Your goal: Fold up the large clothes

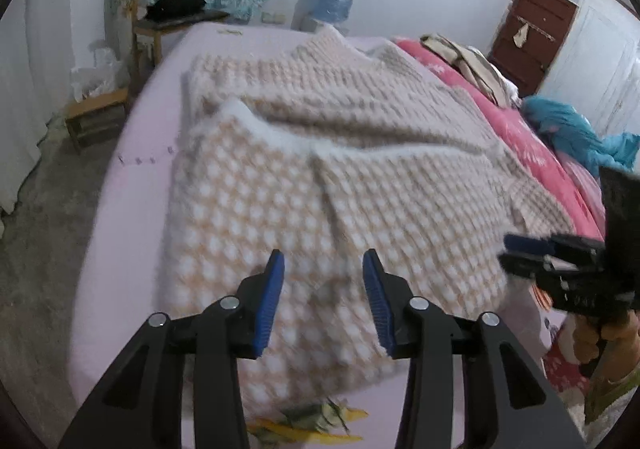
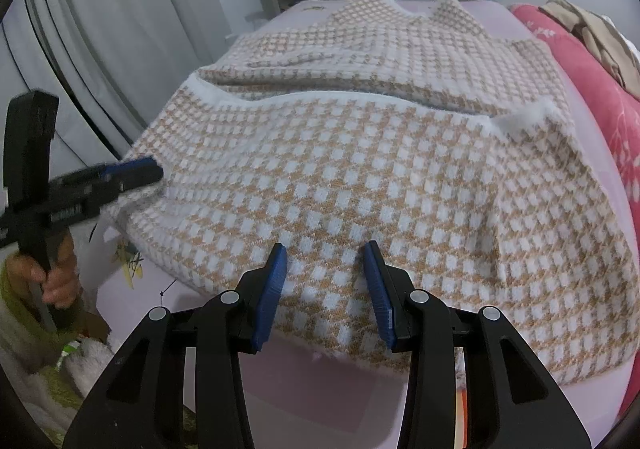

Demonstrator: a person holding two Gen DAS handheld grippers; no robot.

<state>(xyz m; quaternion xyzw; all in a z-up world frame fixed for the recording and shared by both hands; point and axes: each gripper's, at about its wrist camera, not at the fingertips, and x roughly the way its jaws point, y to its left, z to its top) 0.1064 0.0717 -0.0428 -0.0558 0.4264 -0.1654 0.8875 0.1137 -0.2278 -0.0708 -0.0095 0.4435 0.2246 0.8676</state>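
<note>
Across the lilac bed (image 2: 304,389), the checked sweater (image 2: 360,177) lies spread ahead of both my grippers, its near hem just under their tips

Its long axis runs away from me toward the far wall, the lower part doubled back so a white ribbed edge (image 2: 320,97) crosses the middle. My right gripper (image 2: 325,281) hangs over the near hem, jaws partly apart with cloth showing between them but, as far as I can judge, not pinched. My left gripper (image 1: 323,295) is likewise part-open and empty, out toward the sweater's left edge, so I judge it nearer that side. Motion blur smears the left view; the sleeves I cannot make out, and a pink quilt (image 2: 592,81) hides the bed's right side
</note>
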